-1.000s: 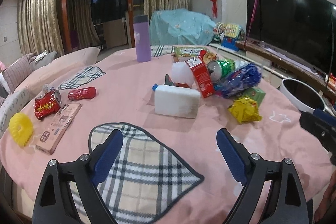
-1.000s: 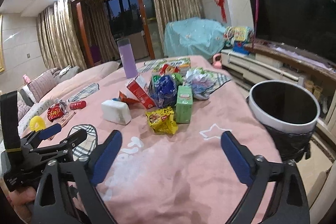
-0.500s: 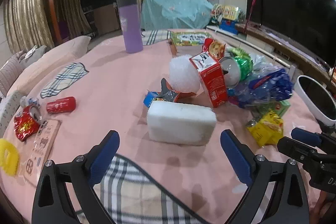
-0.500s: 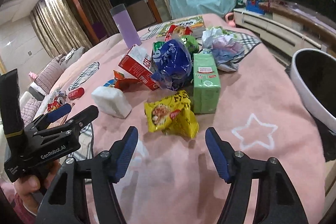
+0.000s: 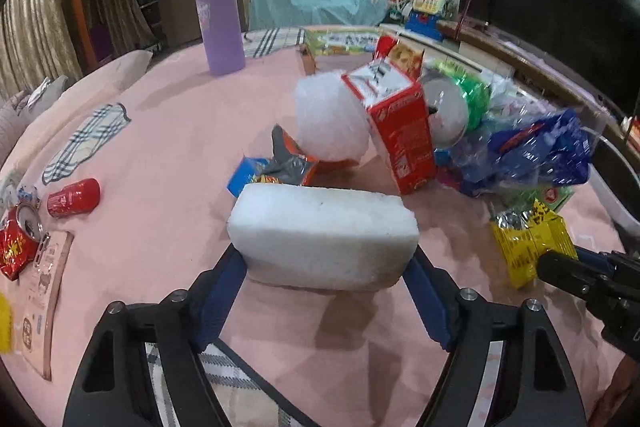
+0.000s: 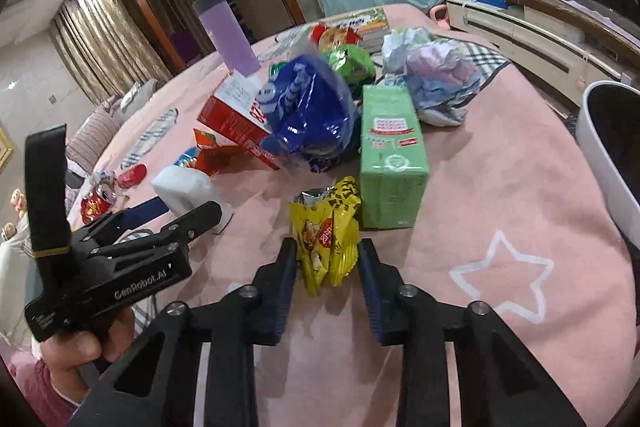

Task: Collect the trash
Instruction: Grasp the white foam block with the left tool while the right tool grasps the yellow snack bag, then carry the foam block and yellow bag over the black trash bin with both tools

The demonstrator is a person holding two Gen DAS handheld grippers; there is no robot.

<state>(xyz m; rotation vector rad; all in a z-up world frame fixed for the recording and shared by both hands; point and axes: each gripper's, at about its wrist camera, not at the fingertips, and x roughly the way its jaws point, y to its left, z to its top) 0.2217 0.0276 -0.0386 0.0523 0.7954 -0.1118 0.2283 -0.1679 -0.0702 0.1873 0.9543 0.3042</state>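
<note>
A white foam block [image 5: 324, 233] lies on the pink tablecloth [image 5: 168, 131]. My left gripper [image 5: 326, 271] has a finger at each end of the block, touching it. The block also shows in the right wrist view [image 6: 188, 191]. A crumpled yellow snack wrapper [image 6: 328, 233] lies in front of a green carton [image 6: 390, 155]. My right gripper [image 6: 328, 267] has narrowed around the wrapper, with both pads at its sides. The wrapper also shows in the left wrist view [image 5: 528, 245].
A trash pile holds a red carton [image 5: 400, 131], a white foam ball [image 5: 328, 119], a blue plastic bag [image 6: 308, 111], a green can [image 5: 460, 103] and crumpled paper [image 6: 432, 71]. A white bin [image 6: 612, 155] stands at the right. A purple bottle [image 5: 220, 15] and red cans [image 5: 74, 191] stand farther left.
Both grippers moved forward and narrowed. The left one came up to the foam block and closed onto its ends. The right one closed in around the yellow wrapper.
</note>
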